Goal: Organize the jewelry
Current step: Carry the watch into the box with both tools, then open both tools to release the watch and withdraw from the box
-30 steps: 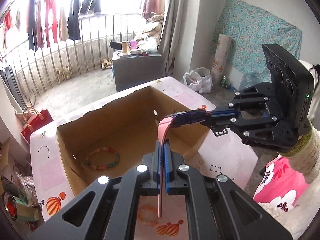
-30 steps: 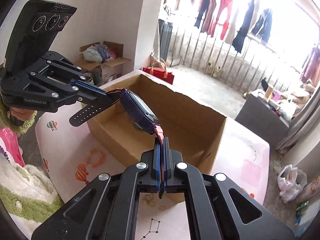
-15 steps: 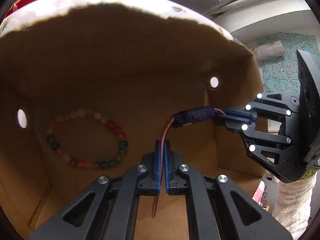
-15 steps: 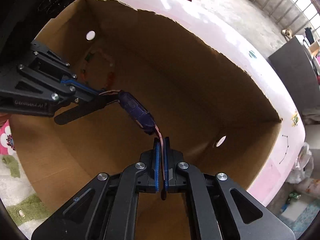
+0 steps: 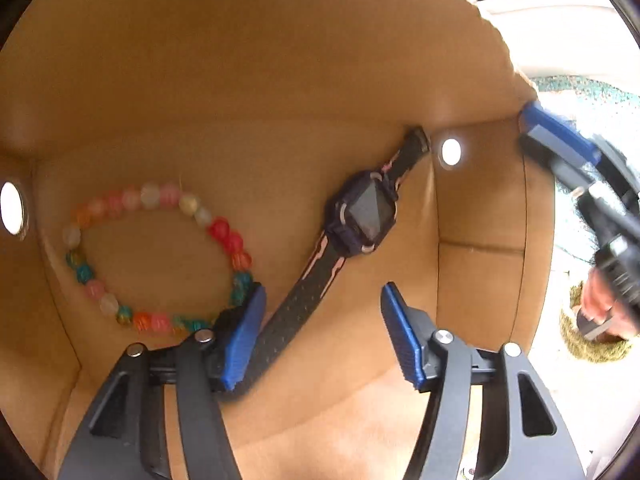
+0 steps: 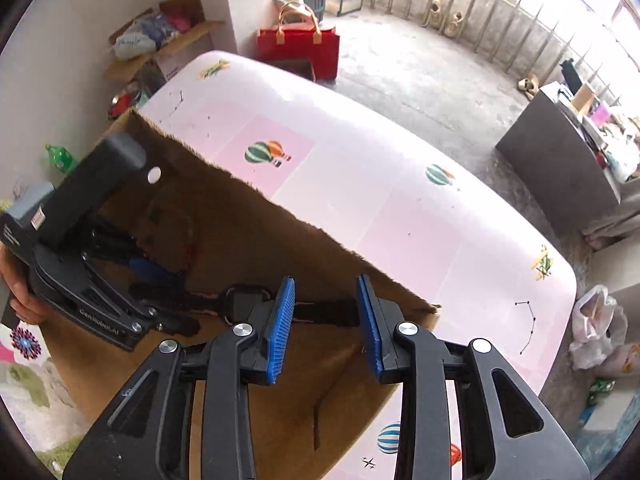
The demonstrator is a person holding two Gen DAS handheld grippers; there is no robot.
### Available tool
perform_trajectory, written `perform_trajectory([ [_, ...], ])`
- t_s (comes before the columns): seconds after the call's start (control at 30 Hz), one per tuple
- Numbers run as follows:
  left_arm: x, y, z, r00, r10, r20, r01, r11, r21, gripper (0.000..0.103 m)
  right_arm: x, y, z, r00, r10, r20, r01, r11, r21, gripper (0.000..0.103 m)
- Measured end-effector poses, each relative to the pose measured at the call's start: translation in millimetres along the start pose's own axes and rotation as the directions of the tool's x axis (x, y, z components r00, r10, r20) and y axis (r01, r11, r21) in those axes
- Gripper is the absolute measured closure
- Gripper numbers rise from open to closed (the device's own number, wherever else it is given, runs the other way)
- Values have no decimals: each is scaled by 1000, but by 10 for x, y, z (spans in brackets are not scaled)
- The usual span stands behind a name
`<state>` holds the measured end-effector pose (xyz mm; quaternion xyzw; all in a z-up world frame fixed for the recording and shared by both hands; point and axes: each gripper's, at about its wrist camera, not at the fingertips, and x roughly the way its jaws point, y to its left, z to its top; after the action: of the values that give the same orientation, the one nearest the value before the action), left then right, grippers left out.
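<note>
Jewelry is being gathered inside a cardboard box (image 5: 280,80), whose walls keep the pieces together. On its floor a dark smartwatch (image 5: 362,216) is laid flat and stretched out, with one strap end toward the far right corner and the other between the blue pads of the left gripper (image 5: 322,332). That gripper's jaws are opening and no pad is seen pressing the strap, so the watch appears released. Left of it, a multicolored beaded bracelet (image 5: 156,260) is spread in a ring, apart from the watch. The right gripper (image 6: 325,326) is held over the box's right part, its jaws opening with nothing gripped; the strap is merely seen beyond them.
</note>
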<state>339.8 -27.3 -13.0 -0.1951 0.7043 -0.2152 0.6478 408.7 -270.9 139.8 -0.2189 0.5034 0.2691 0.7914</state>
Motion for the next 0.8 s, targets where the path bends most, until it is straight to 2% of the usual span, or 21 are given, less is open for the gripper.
perform_trajectory([
  [0.13,-79,22,-148,1000,0,22,1,1000,-31,43,-297,-96,-68,995,25,99,-33,996,78,60],
  [0.2,-184,41,-244,999,-19,46,21,999,-36,43,-473,-104,-171,989,28,146,-44,993,107,54],
  [0.3,-398,-34,-428,992,-35,121,35,999,1,42,-644,-232,-246,978,24,206,-55,988,144,50],
  [0.37,-586,-133,-575,976,11,216,-20,999,38,42,-733,-390,-423,967,27,253,-77,978,192,50],
  [0.43,-827,-154,-699,955,-7,297,-27,994,111,41,-909,-447,-573,951,45,304,-122,964,237,48],
  [0.53,-1126,-262,-1086,914,-42,404,-32,984,174,40,-1154,-505,-829,921,67,383,-198,929,313,45],
  [0.6,-1297,-319,-1364,875,-57,480,-56,974,219,37,-1273,-446,-1077,898,77,433,-250,899,359,40],
  [0.7,-1476,-417,-1827,804,-39,594,-142,957,254,32,-1336,-244,-1463,874,65,481,-292,862,414,30],
  [0.8,-1504,-494,-2293,720,4,694,-274,921,279,23,-1274,17,-1808,879,6,476,-254,852,458,25],
])
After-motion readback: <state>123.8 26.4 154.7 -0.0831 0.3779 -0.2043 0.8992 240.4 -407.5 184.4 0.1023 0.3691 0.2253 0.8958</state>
